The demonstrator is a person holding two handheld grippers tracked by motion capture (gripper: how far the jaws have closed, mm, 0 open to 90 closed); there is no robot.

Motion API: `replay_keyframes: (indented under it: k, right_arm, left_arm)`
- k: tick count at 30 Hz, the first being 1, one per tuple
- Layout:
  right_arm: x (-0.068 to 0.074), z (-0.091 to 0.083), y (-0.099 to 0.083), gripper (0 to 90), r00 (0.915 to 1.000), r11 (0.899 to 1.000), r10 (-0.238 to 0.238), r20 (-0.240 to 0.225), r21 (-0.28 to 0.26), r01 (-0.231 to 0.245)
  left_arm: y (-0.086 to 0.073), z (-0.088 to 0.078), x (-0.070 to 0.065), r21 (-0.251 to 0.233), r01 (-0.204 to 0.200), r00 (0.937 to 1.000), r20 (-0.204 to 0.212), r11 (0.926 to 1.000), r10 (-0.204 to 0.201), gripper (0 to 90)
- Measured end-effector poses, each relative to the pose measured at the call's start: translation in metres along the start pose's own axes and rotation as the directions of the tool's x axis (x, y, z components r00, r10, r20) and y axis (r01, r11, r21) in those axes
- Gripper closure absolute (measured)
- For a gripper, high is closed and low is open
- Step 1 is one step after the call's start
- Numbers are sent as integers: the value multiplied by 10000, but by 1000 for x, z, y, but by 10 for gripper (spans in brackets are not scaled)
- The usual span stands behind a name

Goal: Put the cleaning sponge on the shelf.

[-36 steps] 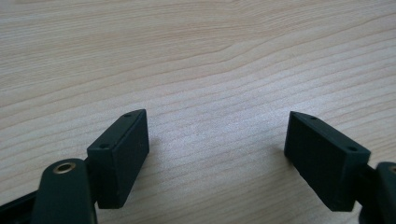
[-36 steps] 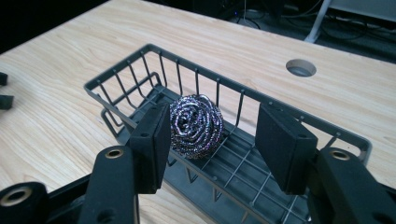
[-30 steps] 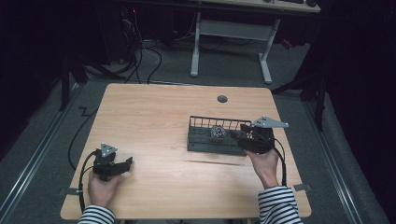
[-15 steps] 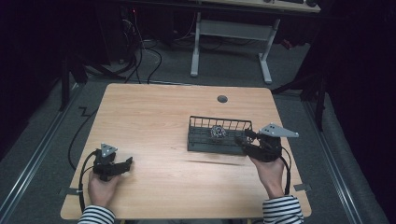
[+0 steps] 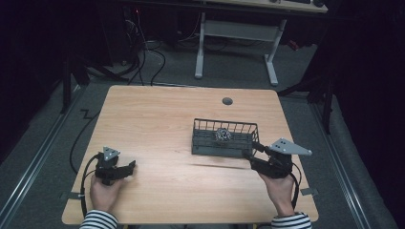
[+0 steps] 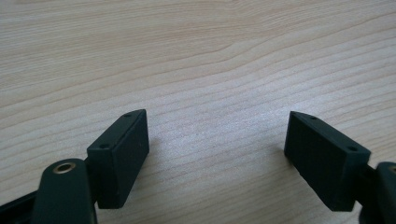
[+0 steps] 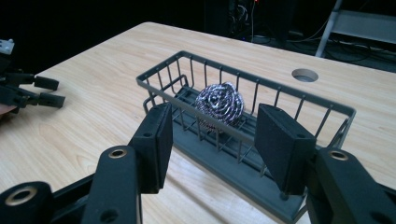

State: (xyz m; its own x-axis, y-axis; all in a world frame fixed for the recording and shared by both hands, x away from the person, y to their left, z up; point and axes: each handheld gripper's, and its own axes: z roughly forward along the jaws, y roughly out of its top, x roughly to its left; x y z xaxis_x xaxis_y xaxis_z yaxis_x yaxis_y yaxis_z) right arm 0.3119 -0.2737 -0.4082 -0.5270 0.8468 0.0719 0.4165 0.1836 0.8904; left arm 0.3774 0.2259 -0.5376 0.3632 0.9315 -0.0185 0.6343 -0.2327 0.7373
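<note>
Right gripper (image 7: 212, 140) held with jaws spread, empty. Shiny coiled steel-wool scourer (image 7: 219, 103) seated just ahead, inside dark wire basket (image 7: 261, 88). Approach best made over the near rim. Left gripper (image 6: 217, 149) parted, idle.

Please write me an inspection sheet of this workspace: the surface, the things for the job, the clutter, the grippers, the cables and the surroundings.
Surface: wooden table, with a round hole near the far edge.
Job's things: dark wire basket holding a steel scouring ball.
Clutter: nothing seen.
Grippers: left hand-held gripper open, low over bare wood; right hand-held gripper open, beside the basket's right end, holding nothing.
Cables: one trails from each gripper; more lie on the floor beyond the table.
Surroundings: dark room, white desk frame behind.
</note>
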Motion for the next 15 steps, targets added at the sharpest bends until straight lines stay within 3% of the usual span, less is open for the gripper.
replay_keyframes:
  k: [9,15]
  right_arm:
    - [9,-1,-21,460,10000,9999,-64,9,-136,64]
    - [19,8,-38,460,9998,9999,-141,-159,77,142]
  left_arm:
    - [0,0,0,6,-8,10000,2,10000,8,223]
    - [0,0,0,6,-9,10000,3,10000,9,223]
